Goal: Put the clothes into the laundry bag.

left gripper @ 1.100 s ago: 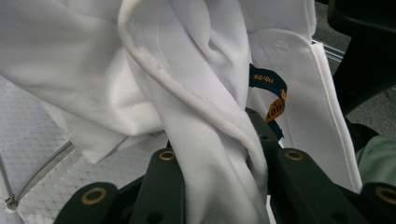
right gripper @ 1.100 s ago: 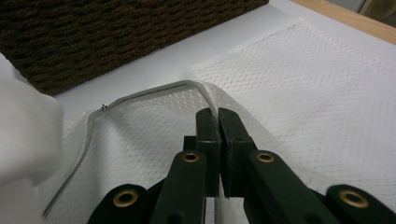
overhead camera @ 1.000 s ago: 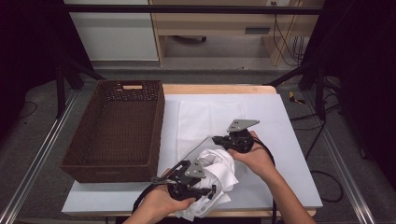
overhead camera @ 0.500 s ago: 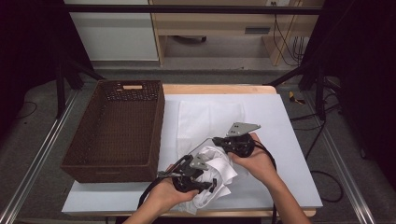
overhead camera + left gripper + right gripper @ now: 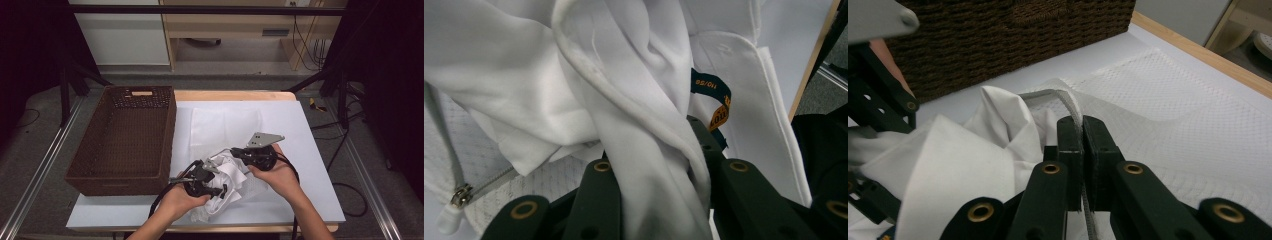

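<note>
**White garment and mesh bag, held in two grippers, front of table**

Item: crumpled white shirt (image 5: 227, 187), lying at the near middle of the white table (image 5: 310, 150), partly inside or on a white mesh zip bag (image 5: 1168, 105). Which of the two cannot be settled, since the folds cover the opening.

Left gripper (image 5: 207, 187): jaws pinching a thick twisted fold of the shirt, seen running down between them in the left gripper view. The jaw tips are buried under cloth. A dark neck label (image 5: 711, 97) with orange lettering shows beside the collar; its text is too small to read. A zip pull (image 5: 459, 195) shows at lower left.

Right gripper (image 5: 240, 151): jaws pressed together on the corded edge of the mesh bag.

Adjacent: brown wicker basket (image 5: 125, 140), left of the bundle, apart from it.
</note>
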`<act>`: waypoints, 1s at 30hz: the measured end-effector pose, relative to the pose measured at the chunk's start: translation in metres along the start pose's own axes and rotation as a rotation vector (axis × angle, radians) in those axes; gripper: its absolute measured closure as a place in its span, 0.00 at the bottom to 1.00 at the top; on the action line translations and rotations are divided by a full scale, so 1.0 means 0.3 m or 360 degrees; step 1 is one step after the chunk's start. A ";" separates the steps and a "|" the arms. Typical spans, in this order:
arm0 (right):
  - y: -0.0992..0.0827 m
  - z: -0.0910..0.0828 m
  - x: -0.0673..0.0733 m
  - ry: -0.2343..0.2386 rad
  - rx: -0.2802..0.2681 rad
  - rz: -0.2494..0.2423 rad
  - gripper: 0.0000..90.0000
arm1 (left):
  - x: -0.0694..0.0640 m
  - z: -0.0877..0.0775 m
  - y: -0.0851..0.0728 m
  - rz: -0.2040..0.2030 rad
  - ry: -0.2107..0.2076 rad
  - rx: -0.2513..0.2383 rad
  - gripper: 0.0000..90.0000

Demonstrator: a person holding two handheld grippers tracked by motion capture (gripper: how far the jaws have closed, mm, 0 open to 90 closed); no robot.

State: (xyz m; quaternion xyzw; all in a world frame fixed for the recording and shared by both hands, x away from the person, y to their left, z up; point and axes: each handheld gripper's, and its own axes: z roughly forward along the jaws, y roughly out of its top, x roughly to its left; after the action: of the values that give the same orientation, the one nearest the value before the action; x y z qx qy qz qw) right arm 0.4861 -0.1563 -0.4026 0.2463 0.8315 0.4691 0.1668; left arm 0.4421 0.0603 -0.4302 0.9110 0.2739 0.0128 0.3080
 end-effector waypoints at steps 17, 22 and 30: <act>0.018 0.002 0.024 0.0025 -0.0018 -0.0015 0.96 | 0.007 0.015 0.049 0.0017 0.0064 -0.0043 0.80; 0.019 -0.004 0.021 0.0017 -0.0037 -0.0012 0.96 | 0.021 0.032 0.070 -0.0020 0.0091 -0.0066 0.80; 0.019 -0.005 0.022 0.0021 -0.0037 -0.0013 0.96 | 0.047 0.070 0.076 -0.0076 0.0104 -0.0098 0.80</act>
State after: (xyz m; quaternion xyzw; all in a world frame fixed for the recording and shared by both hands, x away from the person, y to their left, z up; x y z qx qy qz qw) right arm 0.4814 -0.1512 -0.3974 0.2380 0.8280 0.4797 0.1660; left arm 0.4693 0.0408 -0.4364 0.8933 0.3050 0.0435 0.3272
